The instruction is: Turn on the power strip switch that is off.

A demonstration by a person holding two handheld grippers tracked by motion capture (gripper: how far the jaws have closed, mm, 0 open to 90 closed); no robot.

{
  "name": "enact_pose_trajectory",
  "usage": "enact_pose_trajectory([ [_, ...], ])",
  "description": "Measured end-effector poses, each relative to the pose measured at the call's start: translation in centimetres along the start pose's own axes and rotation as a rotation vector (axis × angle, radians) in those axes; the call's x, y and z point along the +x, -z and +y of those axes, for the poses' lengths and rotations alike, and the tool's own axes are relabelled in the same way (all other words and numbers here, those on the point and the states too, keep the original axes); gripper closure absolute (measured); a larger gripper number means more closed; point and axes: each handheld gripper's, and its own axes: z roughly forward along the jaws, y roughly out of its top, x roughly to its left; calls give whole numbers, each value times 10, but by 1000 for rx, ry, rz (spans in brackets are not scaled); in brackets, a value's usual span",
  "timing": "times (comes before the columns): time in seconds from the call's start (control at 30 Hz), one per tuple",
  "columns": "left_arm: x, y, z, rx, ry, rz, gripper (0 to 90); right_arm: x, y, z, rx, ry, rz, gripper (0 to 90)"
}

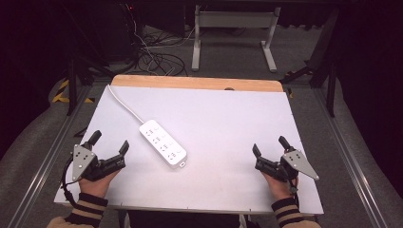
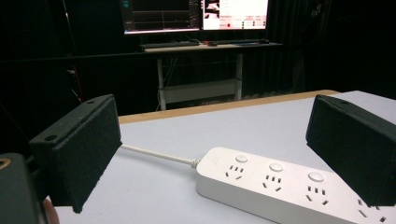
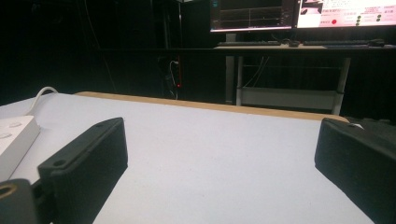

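Note:
A white power strip (image 1: pixel 163 142) with several sockets and round buttons lies flat on the white table (image 1: pixel 223 118), a little left of centre, its white cable (image 1: pixel 124 105) running to the far left corner. My left gripper (image 1: pixel 110 141) rests at the near left, open, its jaws spread and aimed toward the strip. In the left gripper view the power strip (image 2: pixel 275 184) lies just beyond the gap between the jaws, touching neither. My right gripper (image 1: pixel 270 144) sits at the near right, open, with bare table between its jaws. The power strip (image 3: pixel 14 140) shows at the left edge of the right gripper view.
The table's far edge is a wooden strip (image 1: pixel 199 82). Beyond it stand a desk frame (image 1: pixel 233 33) and tangled cables (image 1: pixel 157 59) on the floor. Monitors (image 2: pixel 196 14) glow on a desk in the dark background. Metal rails (image 1: pixel 349 156) run along both table sides.

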Motion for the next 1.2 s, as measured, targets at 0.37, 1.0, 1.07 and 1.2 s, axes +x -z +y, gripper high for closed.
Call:
enact_pose_trajectory([
  [0.37,0,0,0,1,1,1,39,2,-2,-1,9,9,9,34],
  [1.0,-1,7,13,8,6,-41,525,3,-2,-1,9,9,25,41],
  [1.07,-2,8,13,12,-10,-46,677,4,-2,-1,5,8,27,43],
  [1.2,-1,10,16,49,-38,-62,897,4,-1,-1,8,9,27,44],
])
